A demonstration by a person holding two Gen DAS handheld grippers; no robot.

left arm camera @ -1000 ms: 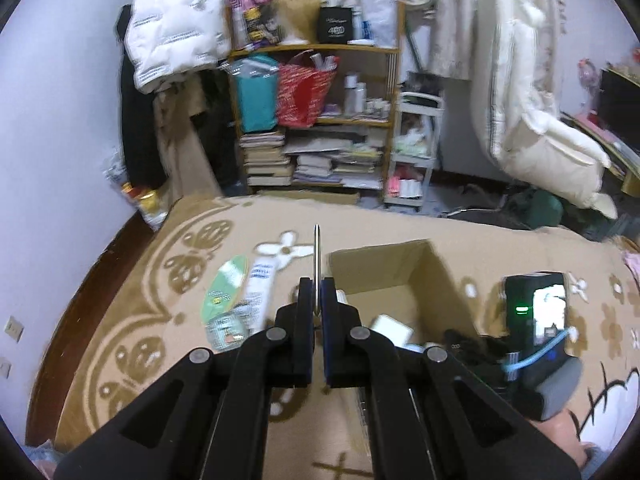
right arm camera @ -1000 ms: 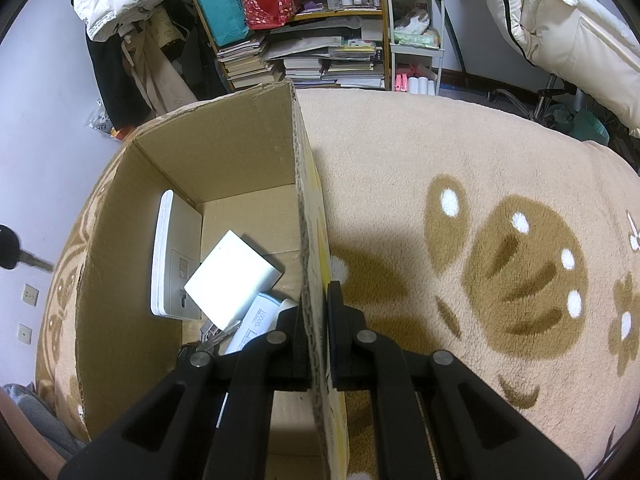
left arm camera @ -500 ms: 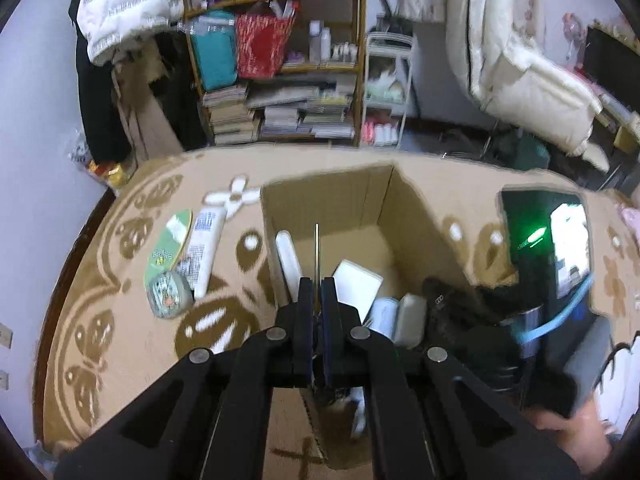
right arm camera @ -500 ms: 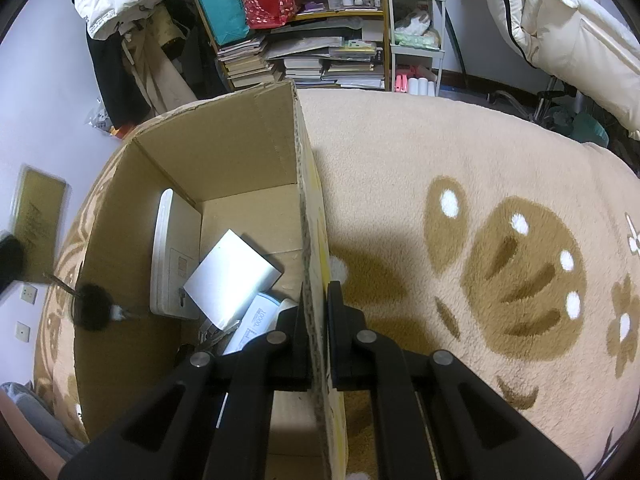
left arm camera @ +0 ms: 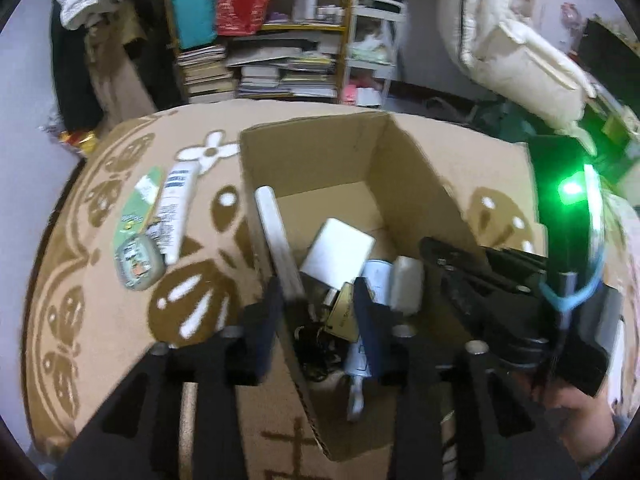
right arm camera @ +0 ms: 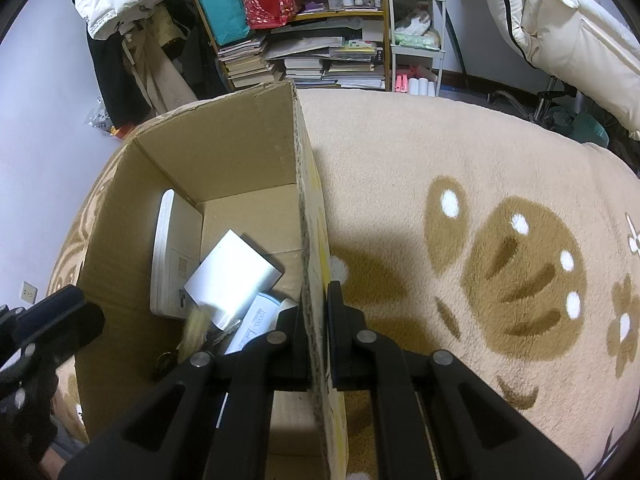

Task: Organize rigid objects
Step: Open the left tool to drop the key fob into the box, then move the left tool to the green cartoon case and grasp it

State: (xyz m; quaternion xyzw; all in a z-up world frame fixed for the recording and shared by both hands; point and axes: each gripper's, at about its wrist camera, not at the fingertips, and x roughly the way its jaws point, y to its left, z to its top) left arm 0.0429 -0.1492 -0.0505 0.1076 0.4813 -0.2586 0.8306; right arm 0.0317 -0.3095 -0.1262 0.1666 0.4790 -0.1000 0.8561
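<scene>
An open cardboard box (left arm camera: 320,168) stands on a tan patterned blanket. My left gripper (left arm camera: 319,294) hovers open over the box's near left corner, with nothing between its fingers. Below it a gold tag on a dark ring (left arm camera: 342,314) lies among the contents; in the right wrist view it is a pale blur (right arm camera: 196,326). Inside are a white flat device (right arm camera: 168,260), a white box (right arm camera: 232,280) and a white bottle (right arm camera: 256,322). My right gripper (right arm camera: 316,304) is shut on the box's right wall (right arm camera: 308,216).
On the blanket left of the box lie a white tube (left arm camera: 176,208), a green packet (left arm camera: 136,208) and a round green tin (left arm camera: 134,264). A cluttered bookshelf (right arm camera: 312,40) and a white cart (right arm camera: 416,40) stand behind. Bare blanket (right arm camera: 480,200) stretches to the right.
My left gripper moved over the box, tilted down and opened; the thin tag it pinched has dropped into the box. My right gripper kept its hold on the wall.
</scene>
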